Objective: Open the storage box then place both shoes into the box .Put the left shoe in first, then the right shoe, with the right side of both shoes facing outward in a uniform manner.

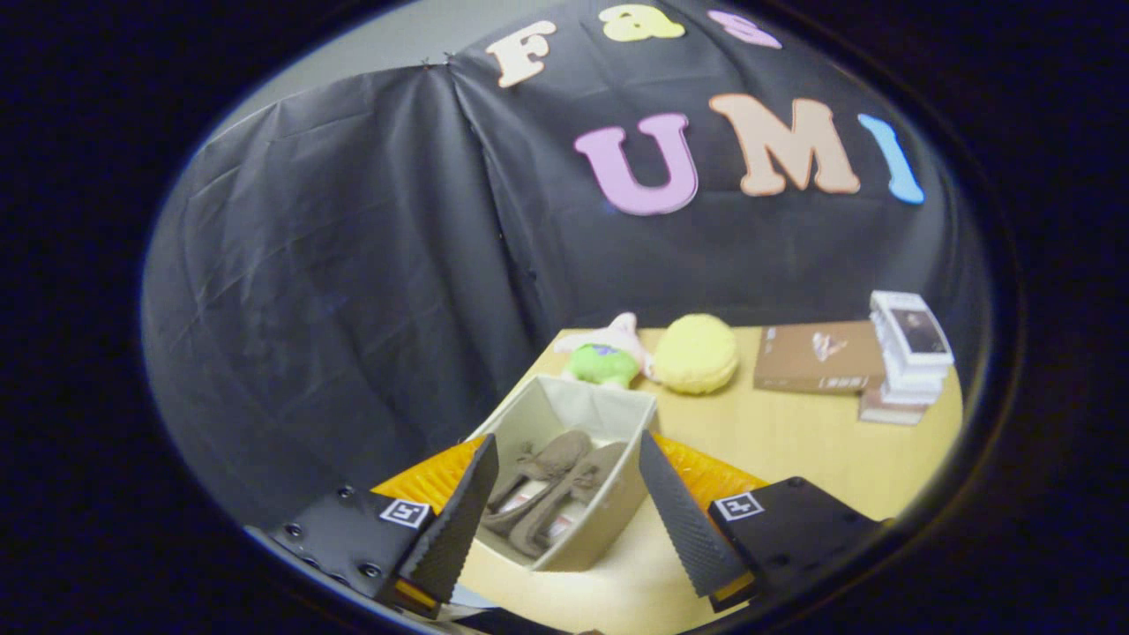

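Observation:
An open pale storage box stands on the wooden table, just ahead of and between my fingers. Two grey-brown shoes lie side by side inside it, lengthwise, with bows towards the far end. My gripper hovers above the box's near end, its fingers spread wide to either side of the box and holding nothing. The left finger covers part of the box's left wall.
Beyond the box sit a green and pink plush toy and a yellow round cushion. A brown book and a stack of books lie at the far right of the table.

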{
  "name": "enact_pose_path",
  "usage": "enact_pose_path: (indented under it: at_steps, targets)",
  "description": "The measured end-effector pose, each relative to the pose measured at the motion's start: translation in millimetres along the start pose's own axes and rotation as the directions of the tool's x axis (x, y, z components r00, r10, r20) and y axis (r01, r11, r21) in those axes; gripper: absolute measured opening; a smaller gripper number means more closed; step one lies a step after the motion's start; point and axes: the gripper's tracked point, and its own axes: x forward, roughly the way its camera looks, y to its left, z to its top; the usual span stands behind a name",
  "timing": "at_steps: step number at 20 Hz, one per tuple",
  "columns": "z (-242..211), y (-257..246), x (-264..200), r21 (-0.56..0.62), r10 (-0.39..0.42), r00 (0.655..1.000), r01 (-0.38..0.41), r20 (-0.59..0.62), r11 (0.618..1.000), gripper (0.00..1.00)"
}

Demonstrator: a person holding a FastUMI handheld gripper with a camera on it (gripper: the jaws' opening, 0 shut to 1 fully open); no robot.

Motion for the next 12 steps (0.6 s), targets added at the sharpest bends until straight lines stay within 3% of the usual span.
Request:
enact_pose_path:
  at_steps: [5,12]
  targets:
    - [33,-64,-54,-0.124,-0.134,0.978,0.155,0.160,0.980,1.00]
    - [46,-145,-138,-0.093,-0.283,0.910,0.324,0.302,0.942,1.00]
